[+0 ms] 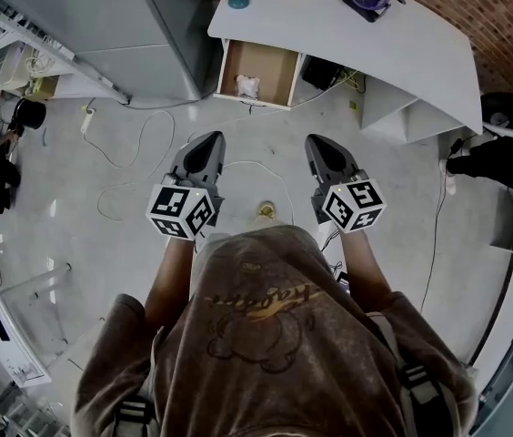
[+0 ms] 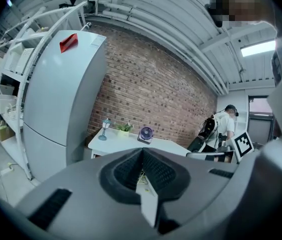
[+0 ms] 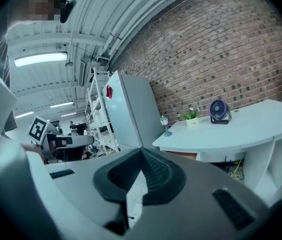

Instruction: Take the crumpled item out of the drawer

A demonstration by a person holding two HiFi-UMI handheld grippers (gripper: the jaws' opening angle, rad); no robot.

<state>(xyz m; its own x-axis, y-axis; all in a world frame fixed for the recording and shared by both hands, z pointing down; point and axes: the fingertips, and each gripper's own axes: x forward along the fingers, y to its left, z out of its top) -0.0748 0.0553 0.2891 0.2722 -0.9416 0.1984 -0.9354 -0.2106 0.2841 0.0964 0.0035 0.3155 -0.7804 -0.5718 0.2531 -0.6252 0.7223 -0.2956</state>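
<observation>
Left claw (image 1: 206, 142): tips together, nothing between.
Right claw (image 1: 318, 144): tips together, nothing between.
Drawer (image 1: 273, 69): open, 12 o'clock, under desk (image 1: 411, 48).
Crumpled item (image 1: 247, 86): inside drawer, left half.

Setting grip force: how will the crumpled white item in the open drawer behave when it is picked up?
The crumpled item looks like wadded paper or plastic, so it is probably light and squashy rather than stiff. Its irregular folds suggest it won't roll. Lying loose on the bare bottom of the drawer, it may slide if nudged.
</observation>
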